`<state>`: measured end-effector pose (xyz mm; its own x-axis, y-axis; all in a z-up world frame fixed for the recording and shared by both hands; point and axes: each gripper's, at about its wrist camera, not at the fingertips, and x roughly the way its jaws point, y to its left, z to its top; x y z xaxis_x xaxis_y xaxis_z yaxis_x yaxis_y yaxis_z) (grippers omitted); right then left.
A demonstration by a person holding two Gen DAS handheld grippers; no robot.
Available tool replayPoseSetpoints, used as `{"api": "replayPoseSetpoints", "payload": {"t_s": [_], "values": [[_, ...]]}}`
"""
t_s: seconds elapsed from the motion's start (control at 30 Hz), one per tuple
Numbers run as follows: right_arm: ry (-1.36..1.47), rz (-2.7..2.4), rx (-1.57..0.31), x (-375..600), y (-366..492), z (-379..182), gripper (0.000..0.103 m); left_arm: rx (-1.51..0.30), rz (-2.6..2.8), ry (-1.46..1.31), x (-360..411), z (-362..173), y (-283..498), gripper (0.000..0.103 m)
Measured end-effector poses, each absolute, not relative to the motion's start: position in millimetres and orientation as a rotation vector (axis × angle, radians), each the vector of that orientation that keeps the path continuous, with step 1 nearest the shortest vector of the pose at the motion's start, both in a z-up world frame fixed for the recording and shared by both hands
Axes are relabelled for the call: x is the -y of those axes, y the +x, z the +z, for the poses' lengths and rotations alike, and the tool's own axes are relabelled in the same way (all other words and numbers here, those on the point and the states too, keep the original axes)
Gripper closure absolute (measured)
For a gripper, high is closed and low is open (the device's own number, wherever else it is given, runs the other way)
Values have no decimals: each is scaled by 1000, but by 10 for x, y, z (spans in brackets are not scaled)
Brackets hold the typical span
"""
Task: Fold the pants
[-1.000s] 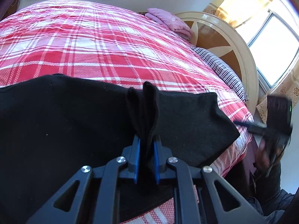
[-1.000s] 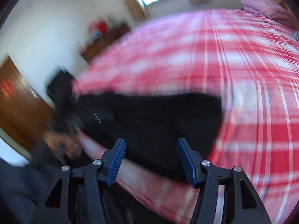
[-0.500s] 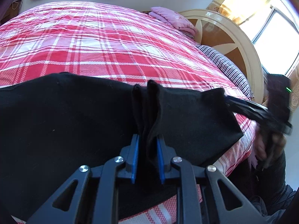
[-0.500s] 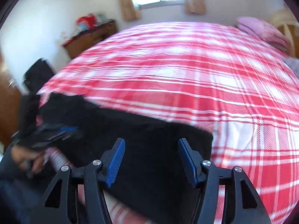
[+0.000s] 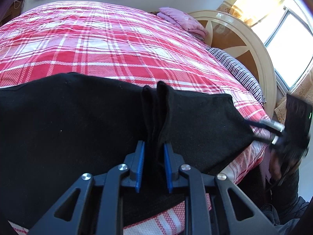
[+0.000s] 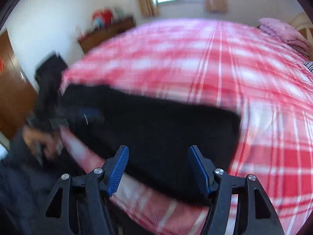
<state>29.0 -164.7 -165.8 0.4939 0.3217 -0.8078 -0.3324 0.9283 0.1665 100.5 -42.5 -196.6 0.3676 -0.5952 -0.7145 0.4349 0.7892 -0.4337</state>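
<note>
Black pants (image 5: 78, 121) lie spread across the near edge of a bed with a red plaid cover (image 5: 117, 45). My left gripper (image 5: 154, 144) is shut on a bunched, upright fold of the pants near their middle. At the pants' right corner is my right gripper (image 5: 249, 130), its fingers either side of the corner. In the blurred right wrist view the right gripper (image 6: 158, 148) has its jaws wide and opening. The pants (image 6: 166, 121) lie between and under them, and the pads do not press on the cloth. The left gripper (image 6: 58, 120) and a hand (image 6: 39, 141) show blurred at the left.
A pink folded blanket (image 5: 182, 19), a striped pillow (image 5: 234, 68) and a cream headboard (image 5: 262, 58) sit at the bed's far right. A wooden dresser (image 6: 105, 33), a wooden door (image 6: 11, 98) and a dark object (image 6: 50, 68) stand beyond the bed's left end.
My right gripper came in from beyond the bed's edge to the pants' right corner, and its view swung sideways. The left gripper kept its hold on the fold, its blue pads slightly further apart.
</note>
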Motion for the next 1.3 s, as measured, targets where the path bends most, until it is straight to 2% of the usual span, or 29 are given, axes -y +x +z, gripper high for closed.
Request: {"api": "replayPoseSetpoints", "payload": {"t_s": [0.13, 0.2, 0.27, 0.33, 0.43, 0.53, 0.7, 0.87, 0.93, 0.97, 1.07, 1.2, 1.3], "values": [[-50, 364, -959, 1577, 301, -1765, 38, -994, -673, -184, 419, -1967, 1007, 79], [-27, 375, -960, 1550, 325, -1676, 38, -986, -657, -161, 387, -1913, 1010, 72], [-5, 390, -915, 1486, 358, -1569, 38, -959, -609, -120, 330, -1817, 1015, 56], [-34, 385, -877, 1337, 401, -1480, 38, -906, -556, -79, 215, -1667, 1030, 47], [-74, 433, -862, 1012, 588, -1488, 38, -835, -482, -53, -39, -1428, 1109, 43], [-105, 463, -857, 662, 746, -1544, 38, -784, -379, -11, -386, -1279, 1215, 34], [-222, 470, -877, 190, 850, -1752, 38, -776, -108, 101, -1163, -1406, 1320, 34], [-313, 454, -894, -10, 848, -1977, 36, -854, 99, 55, -1962, -1798, 1436, 33], [-335, 452, -882, -28, 833, -2009, 32, -865, 91, -34, -2186, -1913, 1469, 22], [-350, 448, -880, -48, 822, -2020, 30, -864, 78, -91, -2279, -1941, 1482, 21], [-367, 442, -869, -78, 799, -2037, 26, -852, 61, -114, -2268, -1940, 1497, 21], [-361, 450, -868, -64, 791, -2035, 25, -857, 16, -141, -2185, -1937, 1496, 21], [-361, 455, -864, -66, 810, -2045, 25, -867, -58, -188, -2095, -1877, 1476, 26]]}}
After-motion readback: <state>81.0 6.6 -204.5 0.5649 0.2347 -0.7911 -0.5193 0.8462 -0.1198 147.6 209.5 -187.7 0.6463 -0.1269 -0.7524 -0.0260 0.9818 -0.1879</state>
